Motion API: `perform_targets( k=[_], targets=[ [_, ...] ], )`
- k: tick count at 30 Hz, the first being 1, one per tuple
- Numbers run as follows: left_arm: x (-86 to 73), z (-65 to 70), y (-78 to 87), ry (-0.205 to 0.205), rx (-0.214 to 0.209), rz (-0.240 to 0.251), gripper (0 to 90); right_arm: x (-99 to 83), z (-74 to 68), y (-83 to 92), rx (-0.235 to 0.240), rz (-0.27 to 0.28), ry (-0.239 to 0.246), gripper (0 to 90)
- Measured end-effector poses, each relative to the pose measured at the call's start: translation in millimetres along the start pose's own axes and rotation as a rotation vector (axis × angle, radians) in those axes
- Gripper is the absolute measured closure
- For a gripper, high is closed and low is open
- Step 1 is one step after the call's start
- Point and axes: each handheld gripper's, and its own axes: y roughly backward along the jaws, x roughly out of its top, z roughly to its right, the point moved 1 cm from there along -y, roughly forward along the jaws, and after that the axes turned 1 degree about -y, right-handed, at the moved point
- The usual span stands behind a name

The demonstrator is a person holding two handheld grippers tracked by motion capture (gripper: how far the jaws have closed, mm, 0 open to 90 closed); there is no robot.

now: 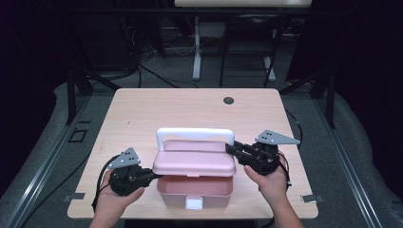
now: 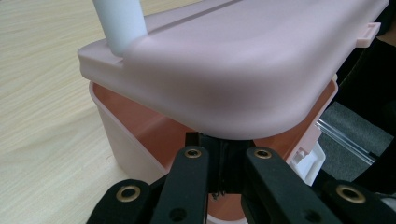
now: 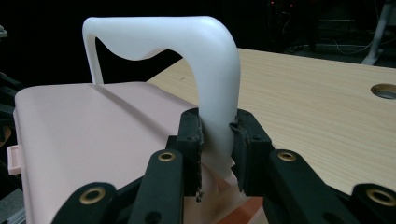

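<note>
On the near half of the wooden table (image 1: 142, 114), toward the front edge: a pink box (image 1: 195, 190) with its lid (image 1: 195, 164) lifted partway, front edge raised off the base. At the box's left side, left gripper (image 1: 153, 175) with jaws drawn fully together, tips tucked just under the lid's left end, apparently propping it, though contact is hidden by the lid's overhang. At the right rear corner, right gripper (image 3: 216, 140) clamped on the right leg of the white handle (image 3: 205, 60), pads pressing either side. Standing upright above the lid, that handle. Beyond, a round hole (image 1: 228, 100) near the table's far edge.
</note>
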Motion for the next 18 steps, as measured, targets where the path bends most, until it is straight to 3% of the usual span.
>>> perform_targets(
  k=[18],
  targets=[
    [2.2, 4.8, -1.2, -0.008, -0.019, 0.008, 89.8, -1.6, 1.3, -0.4, 0.002, 0.000, -0.007, 73.9]
  ],
)
